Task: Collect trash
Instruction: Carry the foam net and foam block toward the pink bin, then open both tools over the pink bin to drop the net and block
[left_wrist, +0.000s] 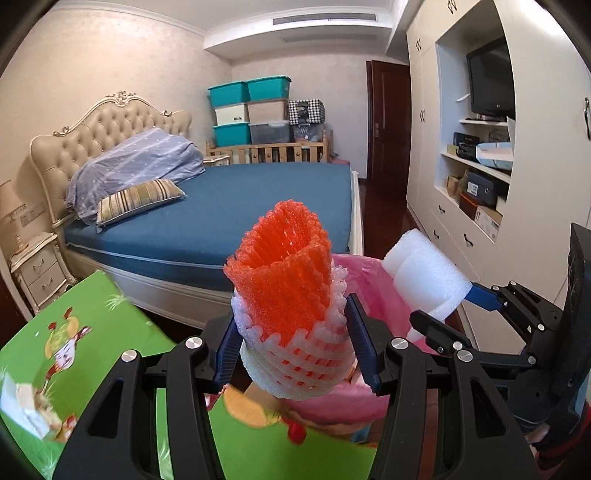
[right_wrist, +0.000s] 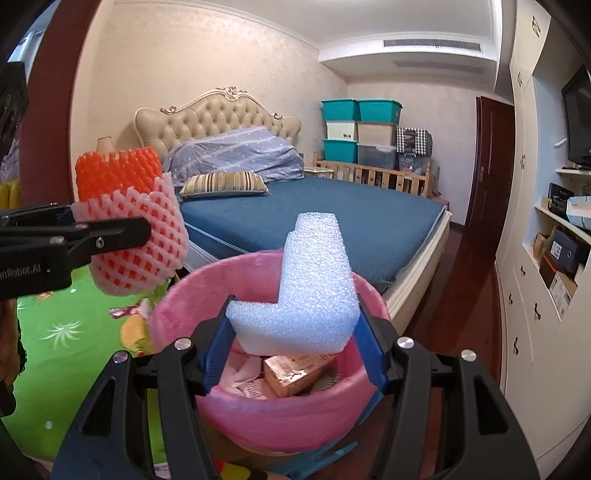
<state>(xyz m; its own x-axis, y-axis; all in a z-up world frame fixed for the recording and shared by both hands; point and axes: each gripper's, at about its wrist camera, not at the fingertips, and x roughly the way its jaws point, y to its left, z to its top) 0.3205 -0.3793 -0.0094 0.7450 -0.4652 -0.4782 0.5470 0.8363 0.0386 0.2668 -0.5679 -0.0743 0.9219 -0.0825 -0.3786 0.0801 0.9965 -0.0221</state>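
Observation:
My left gripper (left_wrist: 291, 347) is shut on foam fruit nets (left_wrist: 291, 295), an orange one tucked inside a white one. It holds them to the left of and above a pink-lined trash bin (right_wrist: 258, 413); the nets also show in the right wrist view (right_wrist: 129, 225). My right gripper (right_wrist: 293, 343) is shut on an L-shaped white foam block (right_wrist: 314, 288) and holds it right over the bin's mouth. The block also shows in the left wrist view (left_wrist: 424, 277). Inside the bin lie a brown carton (right_wrist: 295, 373) and crumpled wrappers.
A green cartoon play mat (left_wrist: 55, 332) covers the floor on the left, with a white foam scrap (left_wrist: 26, 410) on it. A bed with a blue sheet (right_wrist: 332, 221) stands behind the bin. White cabinets and shelves (right_wrist: 535, 277) line the right side.

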